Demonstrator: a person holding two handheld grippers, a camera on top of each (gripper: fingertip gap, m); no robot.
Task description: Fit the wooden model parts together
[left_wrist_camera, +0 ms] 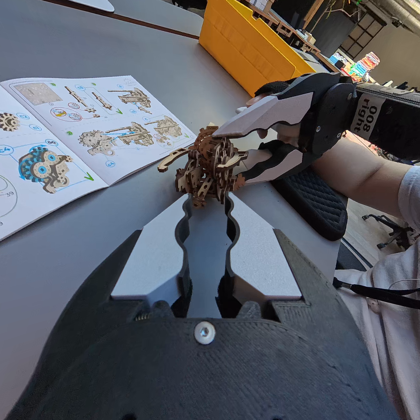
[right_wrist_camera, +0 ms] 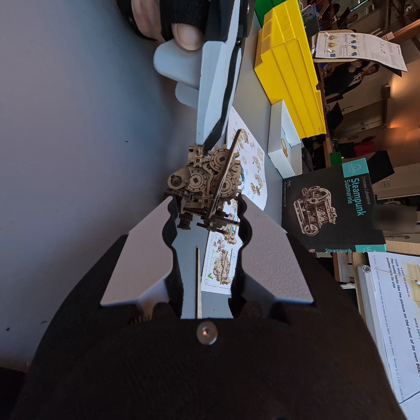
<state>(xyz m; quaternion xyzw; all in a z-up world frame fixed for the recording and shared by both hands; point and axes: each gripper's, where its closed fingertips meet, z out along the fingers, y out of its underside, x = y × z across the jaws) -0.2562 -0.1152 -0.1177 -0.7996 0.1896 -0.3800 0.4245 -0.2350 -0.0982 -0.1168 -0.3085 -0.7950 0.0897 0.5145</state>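
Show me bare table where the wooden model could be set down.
Bare grey table beyond the instruction booklet, toward the yellow bin. Crowded around the wooden model, between left gripper and right gripper.

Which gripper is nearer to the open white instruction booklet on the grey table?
Left. The left gripper sits just beside the open white instruction booklet, fingertips at the brown wooden gear model. The right gripper reaches in from the model's far side.
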